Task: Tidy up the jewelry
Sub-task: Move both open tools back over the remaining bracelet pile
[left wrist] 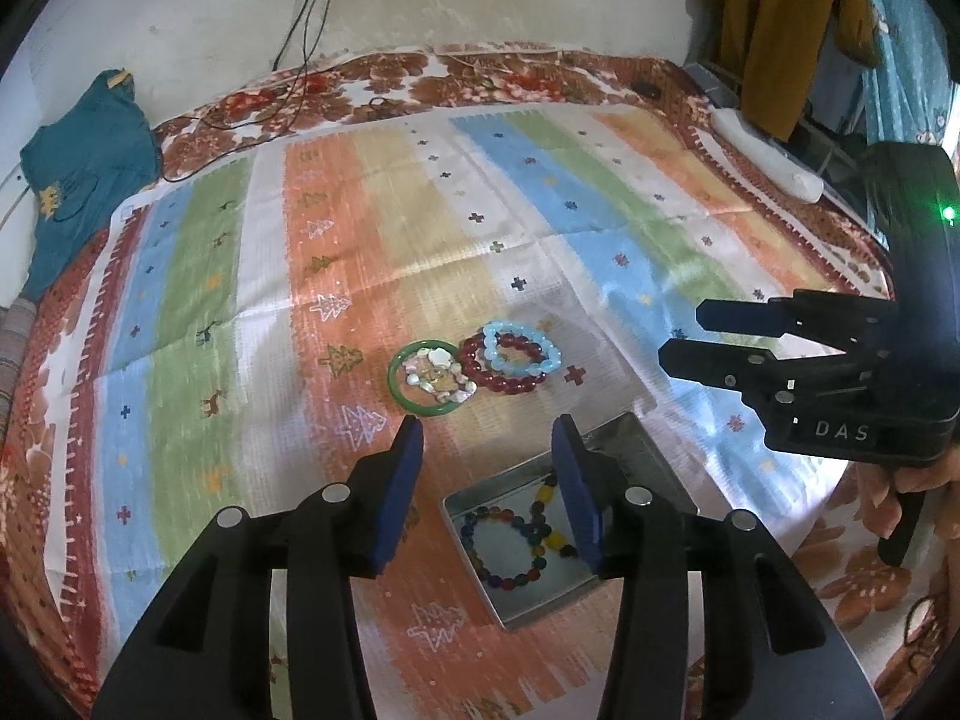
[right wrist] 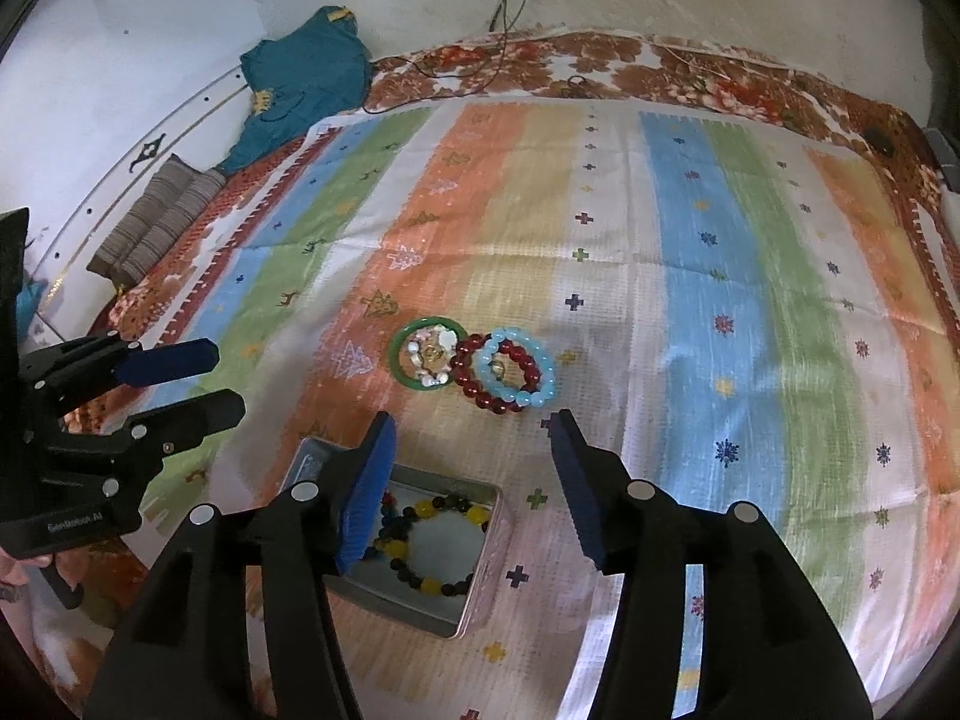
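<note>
On the striped cloth lie a green bangle point(left wrist: 397, 387) point(right wrist: 397, 363) with a shell bracelet point(left wrist: 441, 373) point(right wrist: 433, 355) inside it, a dark red bead bracelet point(left wrist: 480, 373) point(right wrist: 471, 387) and a light blue bead bracelet point(left wrist: 528, 367) point(right wrist: 516, 393) overlapping it. A metal tin point(left wrist: 528, 612) point(right wrist: 468, 606) nearer me holds a multicoloured bead bracelet point(left wrist: 510, 576) point(right wrist: 420, 579). My left gripper point(left wrist: 487, 438) point(right wrist: 219, 378) is open and empty, above the tin's far edge. My right gripper point(right wrist: 474, 429) point(left wrist: 681, 336) is open and empty, just short of the bracelets.
The cloth point(left wrist: 360, 240) covers a floral bedspread point(left wrist: 540, 75). A teal garment point(left wrist: 84, 162) lies far left by the wall. Black cables point(left wrist: 300, 30) hang down the wall. A mustard garment point(left wrist: 780, 18) hangs far right. A white object point(left wrist: 768, 153) lies on the right edge.
</note>
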Available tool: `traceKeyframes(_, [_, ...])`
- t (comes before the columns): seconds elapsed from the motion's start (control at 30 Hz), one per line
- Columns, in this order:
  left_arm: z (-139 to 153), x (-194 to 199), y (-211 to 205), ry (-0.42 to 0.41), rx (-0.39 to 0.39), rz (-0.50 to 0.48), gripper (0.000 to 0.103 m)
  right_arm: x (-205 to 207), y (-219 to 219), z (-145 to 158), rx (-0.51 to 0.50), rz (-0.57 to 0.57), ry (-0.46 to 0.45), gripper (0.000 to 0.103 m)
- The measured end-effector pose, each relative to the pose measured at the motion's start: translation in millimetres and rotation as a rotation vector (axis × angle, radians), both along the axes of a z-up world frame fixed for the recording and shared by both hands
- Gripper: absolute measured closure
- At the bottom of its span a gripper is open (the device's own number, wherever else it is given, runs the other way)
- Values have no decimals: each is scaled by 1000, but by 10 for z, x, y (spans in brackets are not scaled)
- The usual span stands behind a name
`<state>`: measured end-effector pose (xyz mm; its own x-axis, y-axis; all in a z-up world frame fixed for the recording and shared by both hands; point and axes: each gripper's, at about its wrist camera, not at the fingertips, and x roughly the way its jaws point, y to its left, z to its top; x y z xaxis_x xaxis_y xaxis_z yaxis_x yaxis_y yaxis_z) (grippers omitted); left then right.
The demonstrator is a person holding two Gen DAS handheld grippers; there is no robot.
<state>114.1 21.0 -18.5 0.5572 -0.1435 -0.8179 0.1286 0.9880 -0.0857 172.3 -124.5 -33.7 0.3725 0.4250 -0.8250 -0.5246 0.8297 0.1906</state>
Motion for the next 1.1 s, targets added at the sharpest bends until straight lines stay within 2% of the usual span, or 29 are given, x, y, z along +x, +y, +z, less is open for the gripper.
traceKeyframes(0.4, [-200,241,-79,67,63,-33,58,353,56,-241,-80,-25,56,45])
traceKeyframes(0.57, [-267,362,-20,90,63,-16,58,445,61,-318,-95,-33,72,45])
traceKeyframes(1.1, [-416,621,-84,125,117,-45,52,692,142,-581,-124,-42,132,45])
